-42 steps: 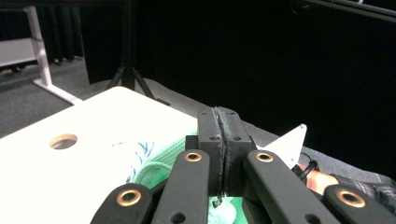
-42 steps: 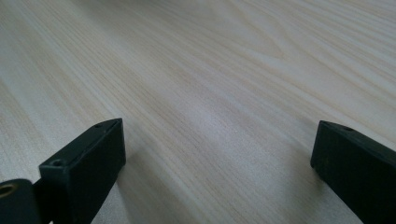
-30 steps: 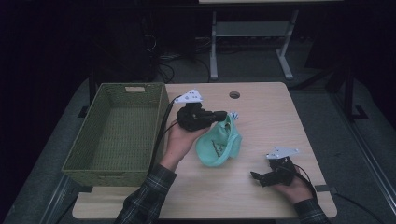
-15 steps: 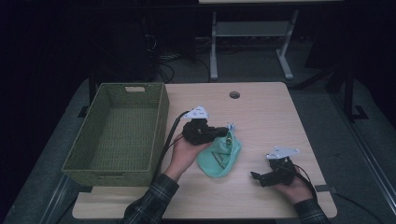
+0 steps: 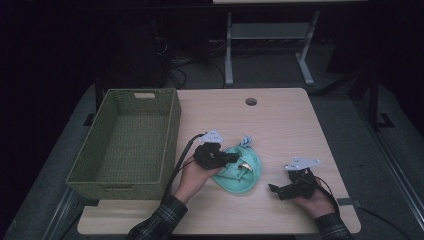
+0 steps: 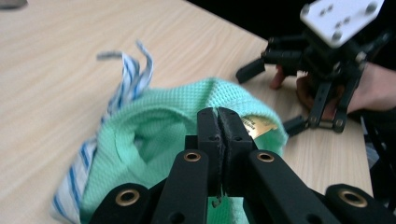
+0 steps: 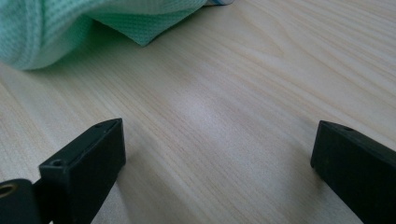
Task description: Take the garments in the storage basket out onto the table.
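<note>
Mint-green garment (image 5: 239,172) bunched at centre of the wooden bench (image 5: 280,120), left hand-held gripper (image 5: 234,158) pressed together — pinching its fabric, right hand-held gripper (image 5: 274,189) spread wide at lower right, woven basket (image 5: 131,145) at left.

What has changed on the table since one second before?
The left gripper, shut on the green garment, came down toward the person and lowered it from mid-air onto the table. The right gripper, jaws open, and the basket stayed in place.

Mint knitted mesh cloth (image 6: 187,121) lies on matt, light-grained wood table (image 5: 280,125).
</note>
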